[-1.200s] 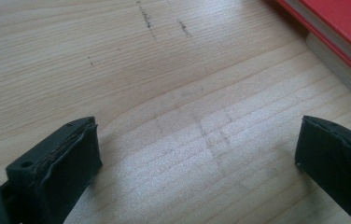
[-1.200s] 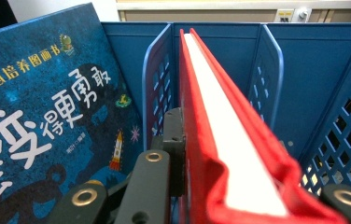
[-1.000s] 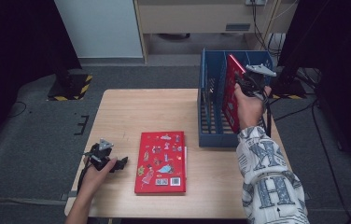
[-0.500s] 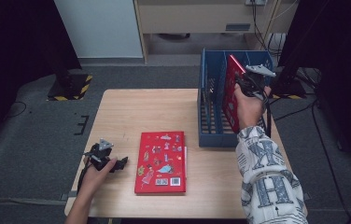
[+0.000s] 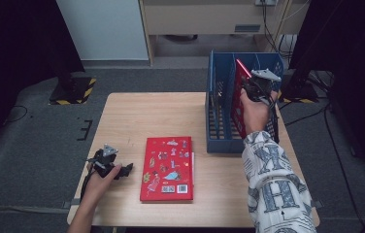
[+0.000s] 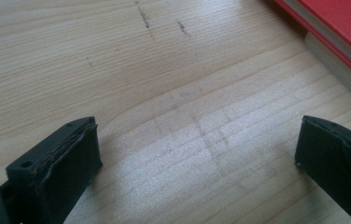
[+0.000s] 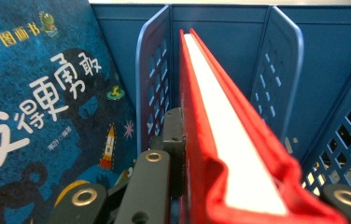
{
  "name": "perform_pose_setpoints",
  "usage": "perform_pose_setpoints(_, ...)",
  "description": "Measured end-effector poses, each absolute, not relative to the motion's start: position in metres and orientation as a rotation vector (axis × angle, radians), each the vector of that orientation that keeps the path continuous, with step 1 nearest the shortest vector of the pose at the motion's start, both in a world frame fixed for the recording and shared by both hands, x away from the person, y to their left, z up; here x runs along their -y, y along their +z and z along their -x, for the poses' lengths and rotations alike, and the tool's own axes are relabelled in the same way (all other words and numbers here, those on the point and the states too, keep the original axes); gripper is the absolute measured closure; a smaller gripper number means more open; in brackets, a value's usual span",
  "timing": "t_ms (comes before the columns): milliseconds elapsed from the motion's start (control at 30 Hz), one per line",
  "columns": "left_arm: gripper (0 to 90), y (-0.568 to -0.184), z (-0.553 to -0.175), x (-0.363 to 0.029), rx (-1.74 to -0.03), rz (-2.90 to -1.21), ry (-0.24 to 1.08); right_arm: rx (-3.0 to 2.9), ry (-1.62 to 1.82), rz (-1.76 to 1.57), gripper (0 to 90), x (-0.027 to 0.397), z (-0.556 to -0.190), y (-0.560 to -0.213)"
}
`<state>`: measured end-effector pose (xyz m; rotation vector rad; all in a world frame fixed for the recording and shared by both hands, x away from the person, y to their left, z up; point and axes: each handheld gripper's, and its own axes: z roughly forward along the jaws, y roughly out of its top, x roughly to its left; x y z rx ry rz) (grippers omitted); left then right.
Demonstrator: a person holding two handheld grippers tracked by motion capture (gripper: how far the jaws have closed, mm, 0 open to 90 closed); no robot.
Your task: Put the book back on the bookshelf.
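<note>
The right gripper [image 5: 256, 86] has its jaws clamped on a red book [image 7: 229, 140], held upright inside the blue rack [image 5: 219, 104] at the tabletop's [image 5: 146, 116] far right. The book is a thin hardback: bright red covers, a white page block seen edge-on between them, standing in a slot between two perforated dividers. A dark blue picture book [image 7: 38, 116] stands in the next slot. The left gripper [image 5: 110, 165] rests low near the front left edge, jaws wide over bare wood, just beside a second red book [image 5: 168, 167] lying flat.
</note>
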<state>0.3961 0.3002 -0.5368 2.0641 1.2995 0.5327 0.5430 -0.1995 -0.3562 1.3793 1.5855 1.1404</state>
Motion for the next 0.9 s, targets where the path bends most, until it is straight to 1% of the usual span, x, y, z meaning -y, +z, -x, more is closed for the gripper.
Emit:
perform_pose_setpoints(367, 0.0, -0.537, -0.396, -0.3, -1.299, -2.064, 0.532, -1.586, 1.151, -1.373, 79.3, 0.195, -0.544, -0.367)
perform_pose_setpoints(900, 0.0, -0.537, -0.396, -0.3, -1.298, -2.065, 0.532, -1.613, 1.101, -1.352, 78.6, 0.189, -0.538, -0.37)
